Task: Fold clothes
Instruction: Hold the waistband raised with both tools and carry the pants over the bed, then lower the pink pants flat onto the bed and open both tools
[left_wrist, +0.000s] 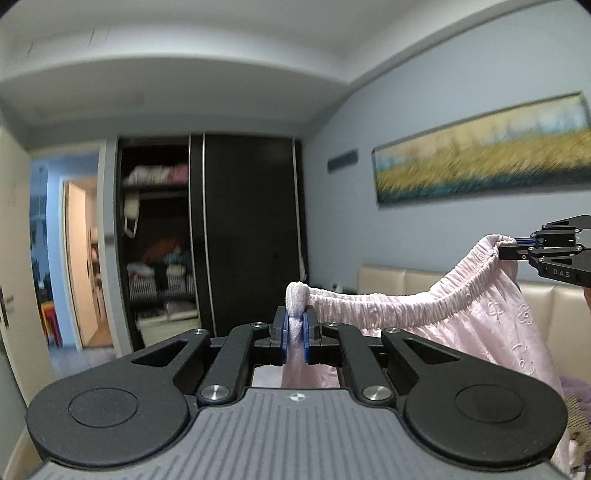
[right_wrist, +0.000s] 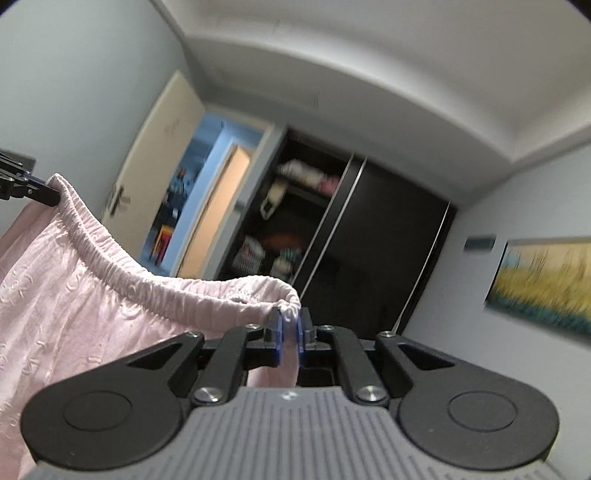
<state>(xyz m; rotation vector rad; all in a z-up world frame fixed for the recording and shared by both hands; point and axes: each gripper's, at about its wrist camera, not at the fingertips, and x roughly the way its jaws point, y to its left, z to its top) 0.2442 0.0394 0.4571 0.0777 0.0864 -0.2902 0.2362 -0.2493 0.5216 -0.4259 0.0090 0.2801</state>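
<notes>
A pale pink garment (left_wrist: 491, 317) with an elastic waistband and embossed flower pattern hangs in the air, stretched between both grippers. My left gripper (left_wrist: 295, 332) is shut on one end of the waistband, a tuft of fabric sticking up above its blue pads. In the left wrist view my right gripper (left_wrist: 517, 242) is shut on the other end at the far right. The right wrist view shows the pink garment (right_wrist: 74, 295) sagging leftward from my right gripper (right_wrist: 290, 334) to the left gripper (right_wrist: 48, 194). The garment's lower part is hidden below the frames.
A dark wardrobe (left_wrist: 221, 236) with one side open onto shelves of folded clothes stands ahead. A doorway (left_wrist: 70, 254) lies to its left. A beige padded headboard (left_wrist: 406, 282) and a framed painting (left_wrist: 484, 162) sit on the right wall.
</notes>
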